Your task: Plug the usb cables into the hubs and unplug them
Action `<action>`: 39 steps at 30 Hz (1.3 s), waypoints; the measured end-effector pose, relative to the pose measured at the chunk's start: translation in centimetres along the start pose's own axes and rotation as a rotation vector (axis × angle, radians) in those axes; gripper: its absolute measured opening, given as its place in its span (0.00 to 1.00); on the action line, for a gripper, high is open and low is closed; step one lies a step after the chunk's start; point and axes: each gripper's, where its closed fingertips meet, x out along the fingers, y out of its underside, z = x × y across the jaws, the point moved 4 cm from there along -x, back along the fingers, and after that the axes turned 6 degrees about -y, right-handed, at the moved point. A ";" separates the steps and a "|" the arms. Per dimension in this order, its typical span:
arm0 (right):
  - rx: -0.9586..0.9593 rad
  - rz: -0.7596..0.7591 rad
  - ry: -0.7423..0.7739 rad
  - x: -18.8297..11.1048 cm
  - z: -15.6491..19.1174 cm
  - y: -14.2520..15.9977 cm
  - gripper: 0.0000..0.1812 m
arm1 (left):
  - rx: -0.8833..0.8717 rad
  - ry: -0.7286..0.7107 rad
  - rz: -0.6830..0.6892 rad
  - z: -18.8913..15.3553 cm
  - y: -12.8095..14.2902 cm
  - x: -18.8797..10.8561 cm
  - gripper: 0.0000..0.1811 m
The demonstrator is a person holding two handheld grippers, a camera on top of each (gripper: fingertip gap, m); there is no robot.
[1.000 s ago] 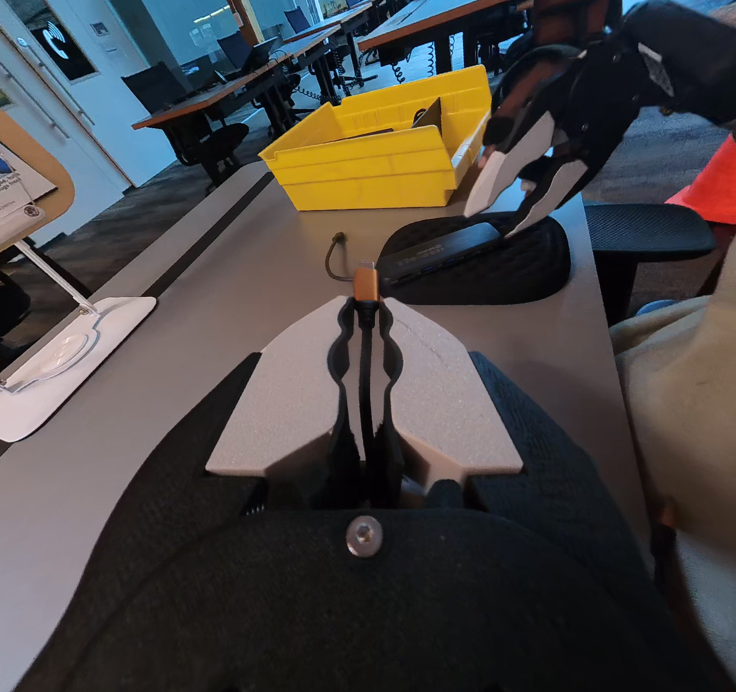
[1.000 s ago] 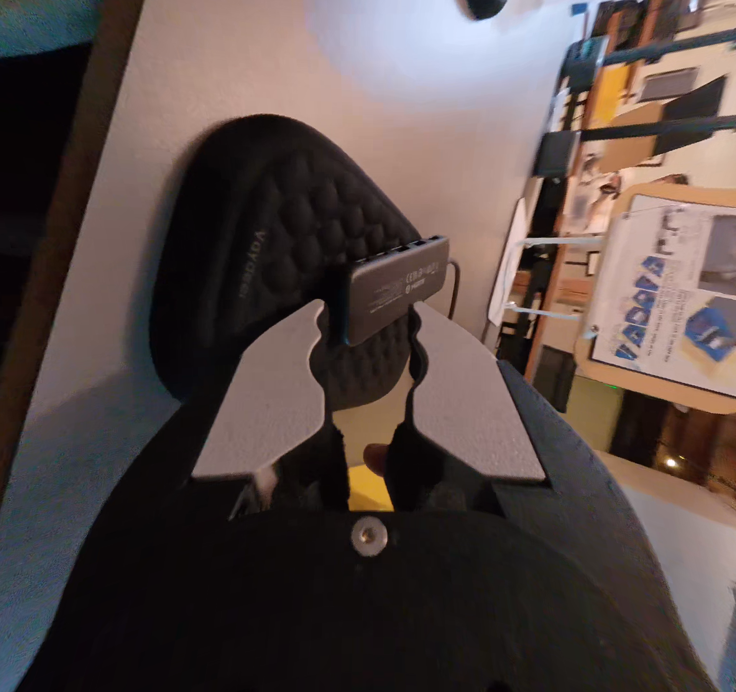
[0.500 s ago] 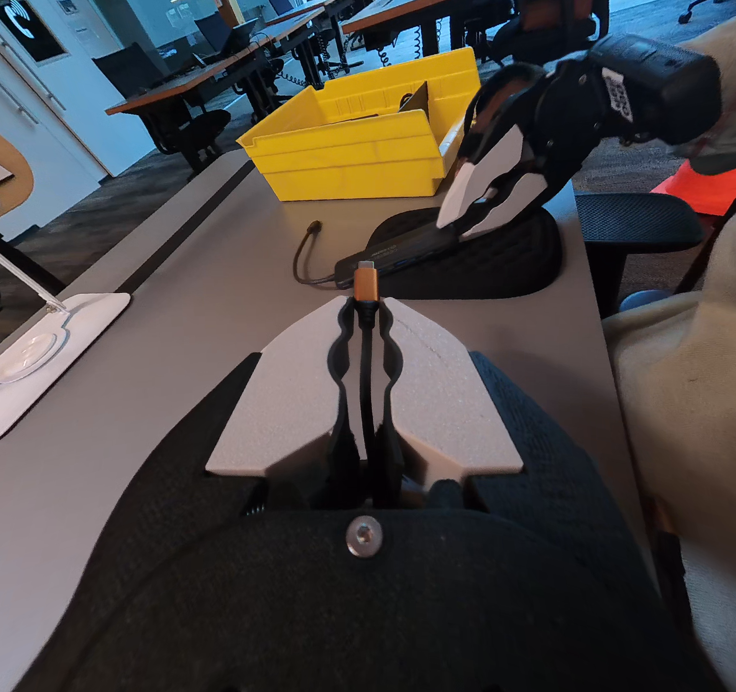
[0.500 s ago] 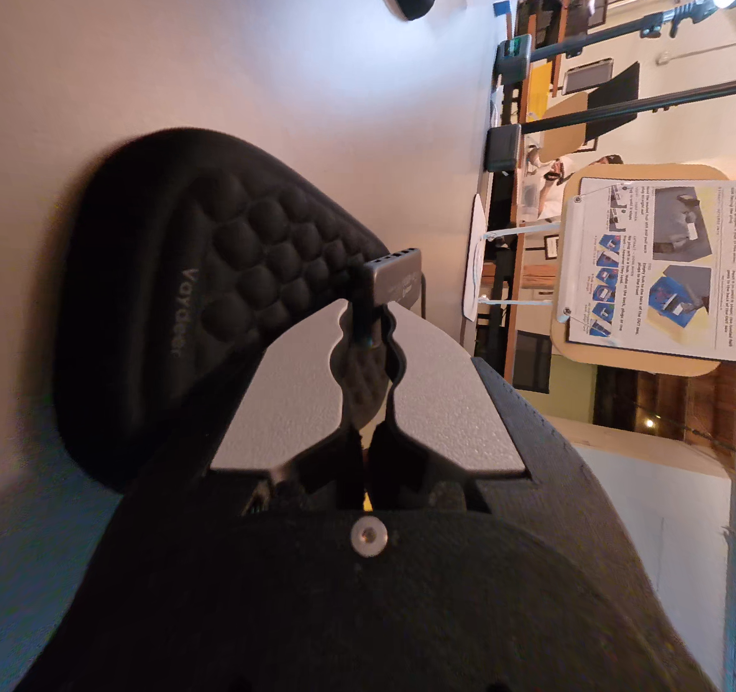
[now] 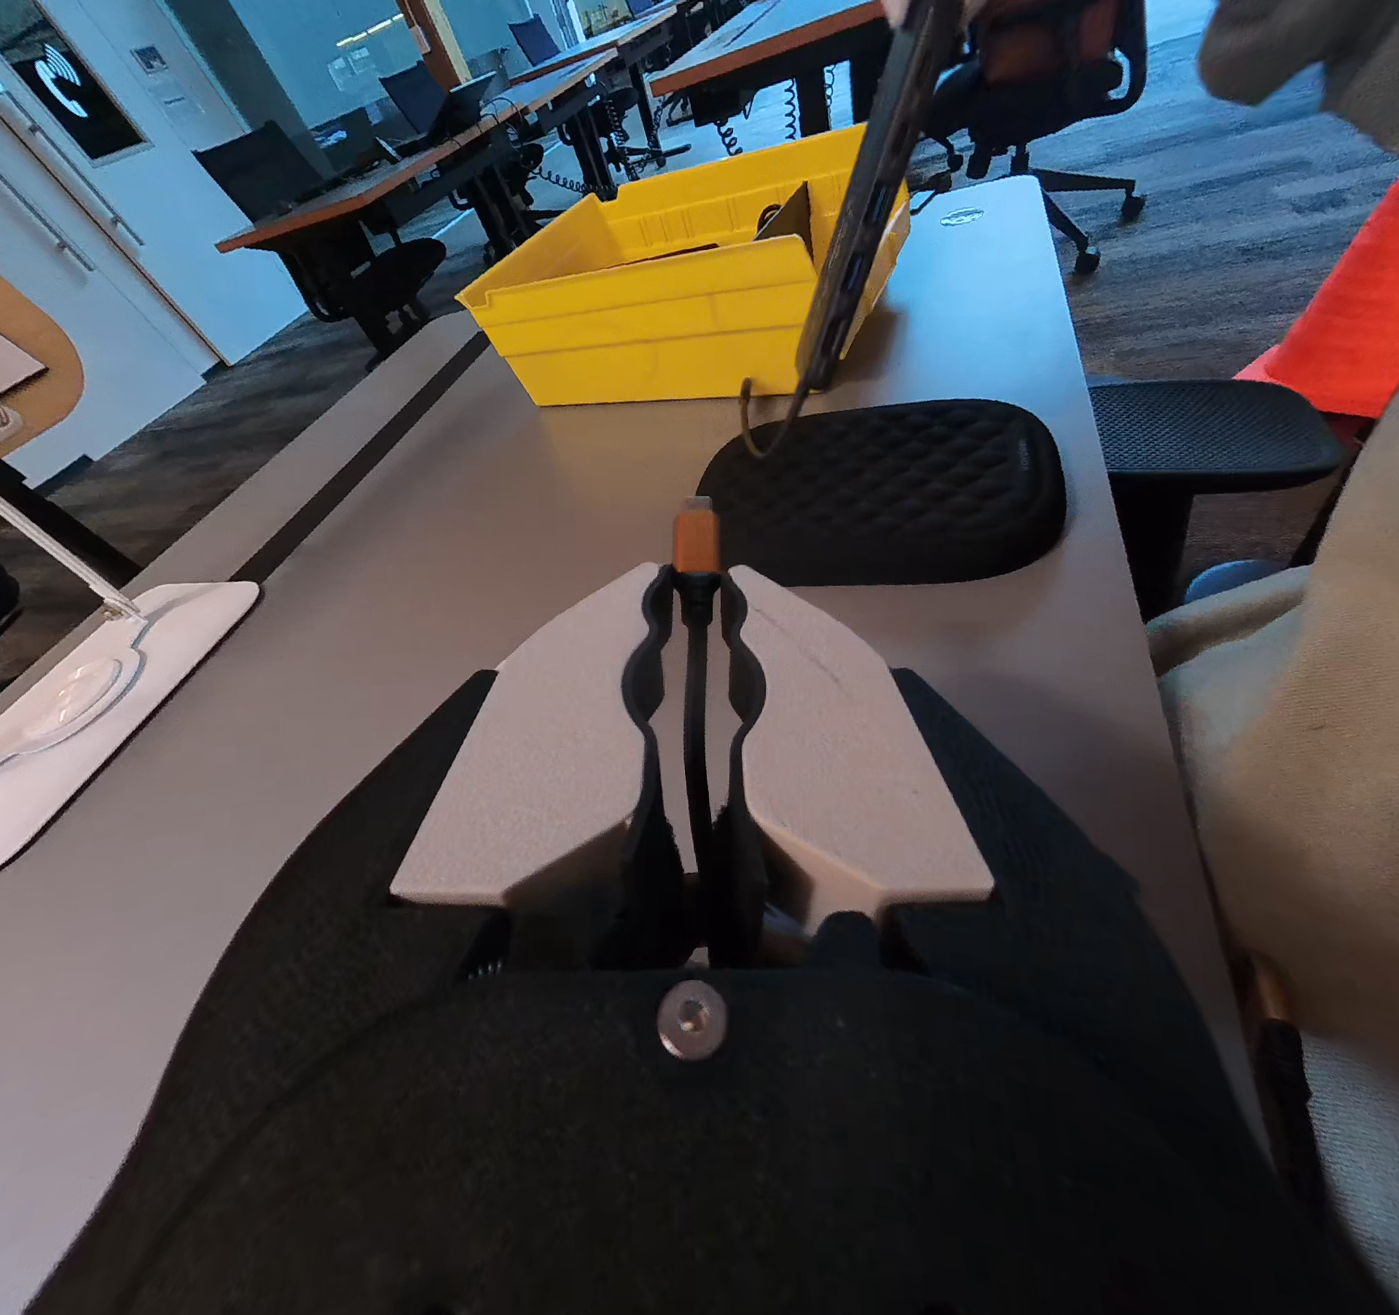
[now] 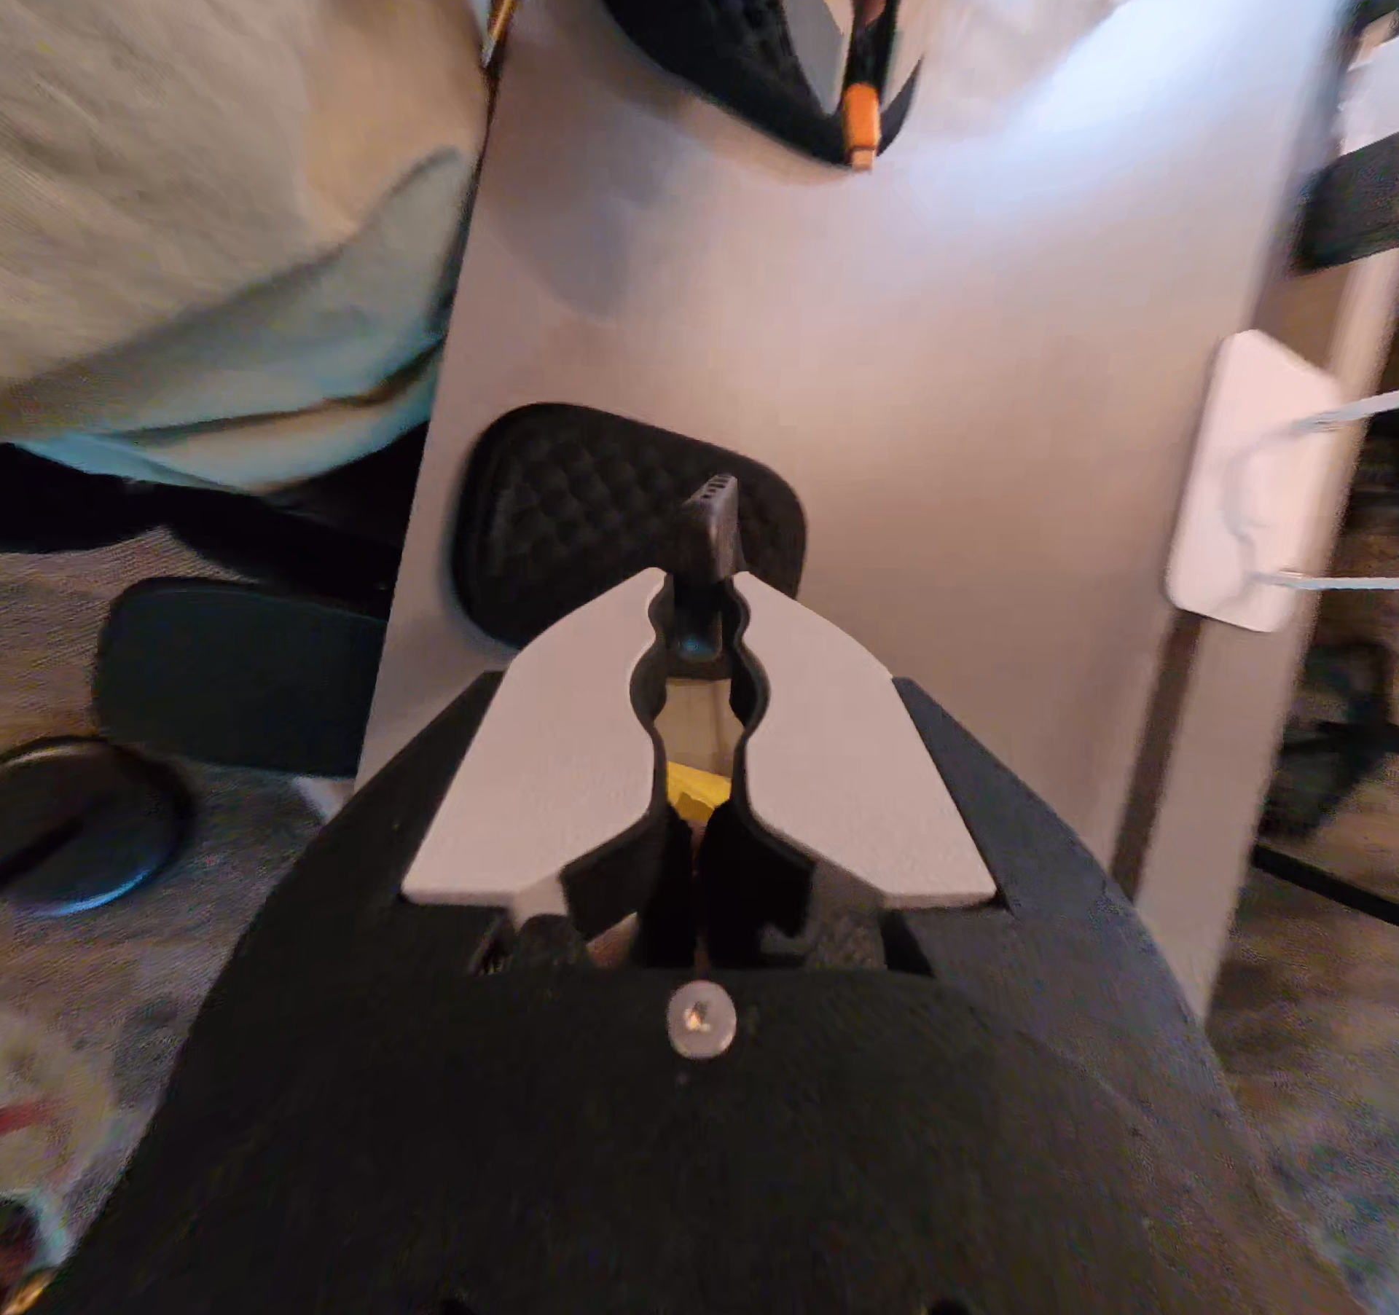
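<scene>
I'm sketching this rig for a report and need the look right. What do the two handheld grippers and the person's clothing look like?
Both match: the left gripper and right gripper each have a black textured body with a silver screw at its centre, and two pale grey, wedge-shaped fingers lined with wavy black pads. No markings are legible. The person wears a cream-coloured sleeve.

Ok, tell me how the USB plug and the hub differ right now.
The USB plug is small and orange-sleeved; the hub is a long dark bar with ports along one edge. The plug points forward, level above the table, in the left gripper; the hub hangs steeply tilted, high above the black wrist pad, in the right gripper. Both are clamped, airborne and unconnected.
</scene>
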 end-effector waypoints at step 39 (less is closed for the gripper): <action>0.048 0.126 -0.139 9.0 -3.9 -2.0 0.07 | -0.030 -0.006 -0.017 -0.1 0.6 0.2 0.07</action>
